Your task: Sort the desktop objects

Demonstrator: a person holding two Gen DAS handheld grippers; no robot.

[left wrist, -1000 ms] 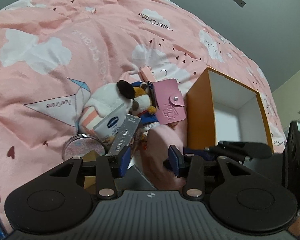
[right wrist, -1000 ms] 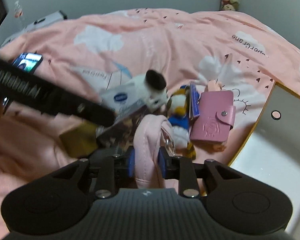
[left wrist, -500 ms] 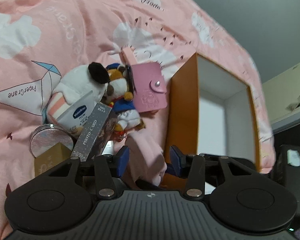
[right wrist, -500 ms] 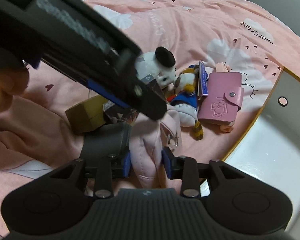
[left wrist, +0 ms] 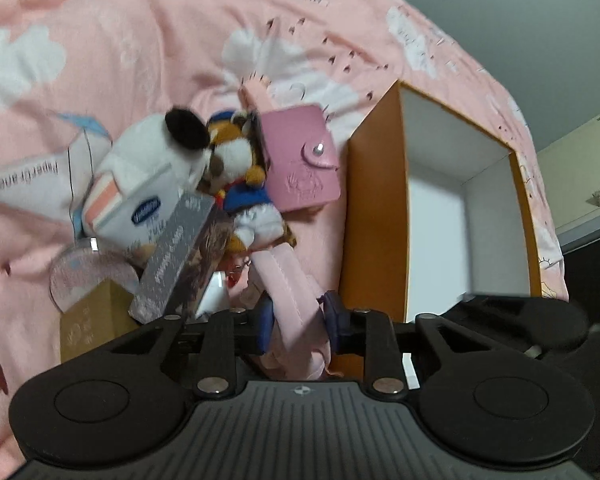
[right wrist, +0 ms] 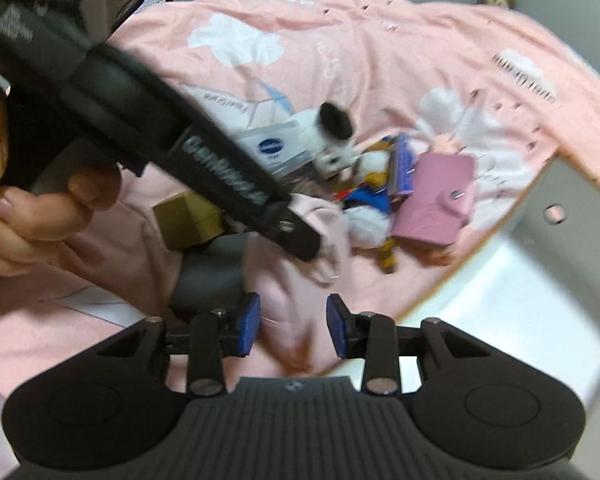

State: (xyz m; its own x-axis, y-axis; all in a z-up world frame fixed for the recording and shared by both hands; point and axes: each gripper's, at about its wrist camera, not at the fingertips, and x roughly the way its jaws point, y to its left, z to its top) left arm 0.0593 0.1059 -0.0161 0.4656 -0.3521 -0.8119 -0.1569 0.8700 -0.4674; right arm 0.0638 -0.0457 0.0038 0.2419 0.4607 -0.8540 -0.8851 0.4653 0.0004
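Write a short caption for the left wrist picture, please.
Left hand-held gripper closing on a pale pink pouch beside an open orange box.

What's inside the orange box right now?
The orange box shows only bare white walls and floor in the left wrist view. Its near end is hidden behind the left gripper, so that part cannot be checked.

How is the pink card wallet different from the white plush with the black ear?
The pink card wallet is flat, smooth and rectangular, closed by a metal snap; the white plush is rounded and fuzzy. The wallet lies in the open beside the orange box; the plush is partly covered by a white carton. Both rest on the pink duvet.
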